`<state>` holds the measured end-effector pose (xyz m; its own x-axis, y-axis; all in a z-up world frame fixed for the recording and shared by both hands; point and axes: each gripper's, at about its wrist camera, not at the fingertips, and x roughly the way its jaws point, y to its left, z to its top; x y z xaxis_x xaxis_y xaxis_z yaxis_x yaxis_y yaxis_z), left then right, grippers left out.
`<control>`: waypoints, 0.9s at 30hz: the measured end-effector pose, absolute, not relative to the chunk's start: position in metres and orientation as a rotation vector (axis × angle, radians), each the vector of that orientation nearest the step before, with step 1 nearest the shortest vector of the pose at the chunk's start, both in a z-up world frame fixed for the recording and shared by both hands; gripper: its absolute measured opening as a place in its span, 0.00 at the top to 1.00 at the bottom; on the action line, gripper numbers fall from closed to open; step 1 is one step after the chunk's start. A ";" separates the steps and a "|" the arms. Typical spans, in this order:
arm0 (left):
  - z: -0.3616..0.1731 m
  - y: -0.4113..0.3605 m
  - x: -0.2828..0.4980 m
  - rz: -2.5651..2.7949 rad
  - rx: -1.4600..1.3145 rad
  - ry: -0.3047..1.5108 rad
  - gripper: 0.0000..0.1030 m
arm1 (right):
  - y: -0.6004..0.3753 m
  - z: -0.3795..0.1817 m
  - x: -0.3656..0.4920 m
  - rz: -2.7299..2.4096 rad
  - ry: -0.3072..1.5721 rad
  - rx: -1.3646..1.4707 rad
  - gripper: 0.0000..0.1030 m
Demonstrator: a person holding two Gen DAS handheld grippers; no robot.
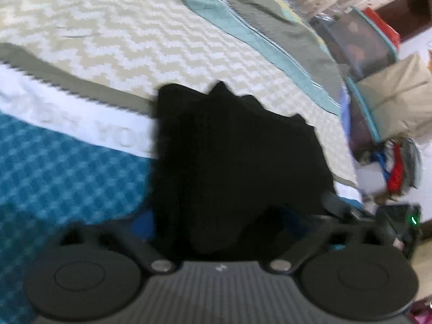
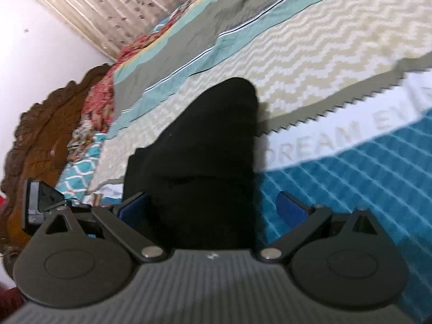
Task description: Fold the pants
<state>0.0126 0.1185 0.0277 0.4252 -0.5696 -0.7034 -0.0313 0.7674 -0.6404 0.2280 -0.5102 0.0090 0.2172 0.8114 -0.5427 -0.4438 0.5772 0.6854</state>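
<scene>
The black pants (image 1: 237,156) lie in a folded bundle on the bed, reaching away from the camera in the left wrist view. My left gripper (image 1: 217,220) straddles their near end. Its blue pads (image 1: 143,224) stand apart, with cloth filling the gap and hiding most of the right pad. In the right wrist view the same pants (image 2: 210,145) run forward from my right gripper (image 2: 213,208). Its jaws are open: the left pad (image 2: 135,208) sits against the cloth, while the right pad (image 2: 291,208) is clear of it over the blue bedspread.
The bedspread (image 1: 67,162) has a blue check, a white lettered band, beige zigzag and teal stripes. Storage bags (image 1: 361,46) and a pile of clothes (image 1: 397,162) stand past the bed's edge. A carved wooden headboard (image 2: 40,124) and curtain (image 2: 113,5) close off the far side.
</scene>
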 end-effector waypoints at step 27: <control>0.055 0.104 0.171 -0.054 -0.212 0.901 0.44 | -0.390 0.012 0.353 0.716 0.947 0.470 0.30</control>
